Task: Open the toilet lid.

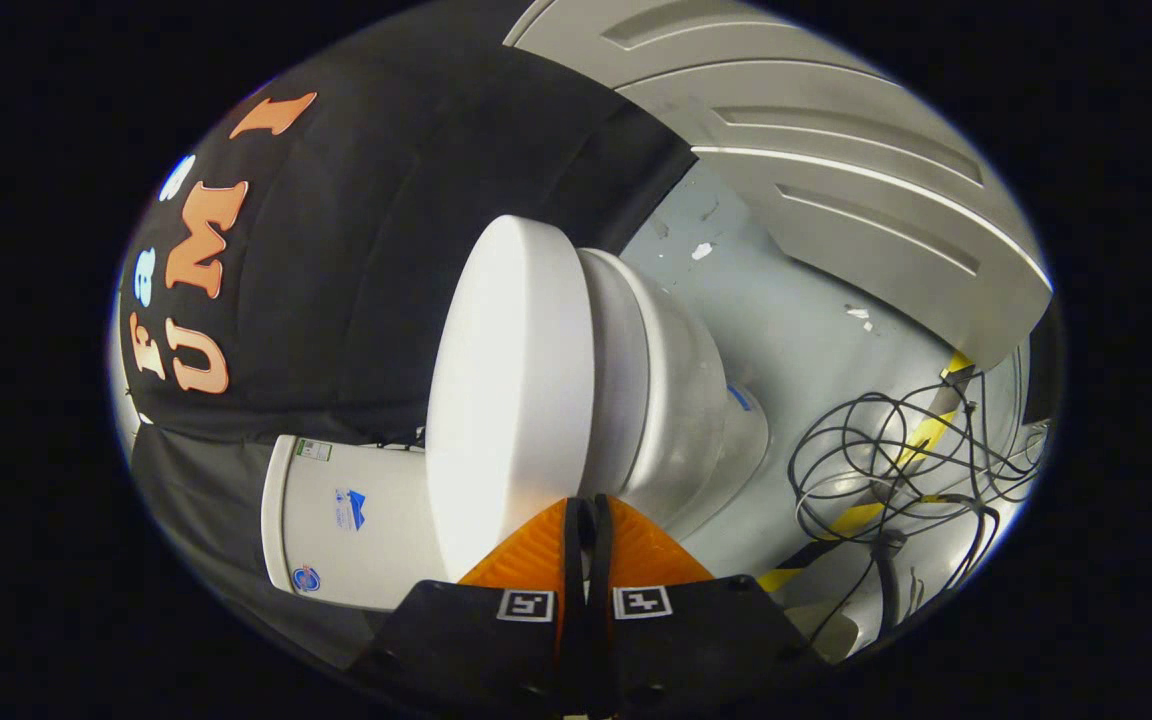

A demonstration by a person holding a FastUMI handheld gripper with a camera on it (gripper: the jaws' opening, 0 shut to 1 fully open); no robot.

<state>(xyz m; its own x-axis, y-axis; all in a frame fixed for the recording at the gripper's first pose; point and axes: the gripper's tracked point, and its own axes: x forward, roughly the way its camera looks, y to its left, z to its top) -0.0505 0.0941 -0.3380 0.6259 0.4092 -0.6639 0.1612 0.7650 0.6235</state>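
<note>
The view is rolled on its side. A white toilet stands just ahead of the fingers, its lid (511,400) lying flat down on the bowl (671,400). The white tank (356,520) with small stickers sits behind the lid, against the black cloth wall. My gripper (586,505) is shut, the two fingers pressed together with nothing between them. Their tips sit right at the lid's near rim, about where the lid meets the bowl. Whether they touch the rim I cannot tell.
A tangle of black cables (896,470) lies on the grey floor (796,330) beside the bowl's base, over a strip of yellow and black tape (921,440). A grey panelled door (836,180) stands beyond the toilet.
</note>
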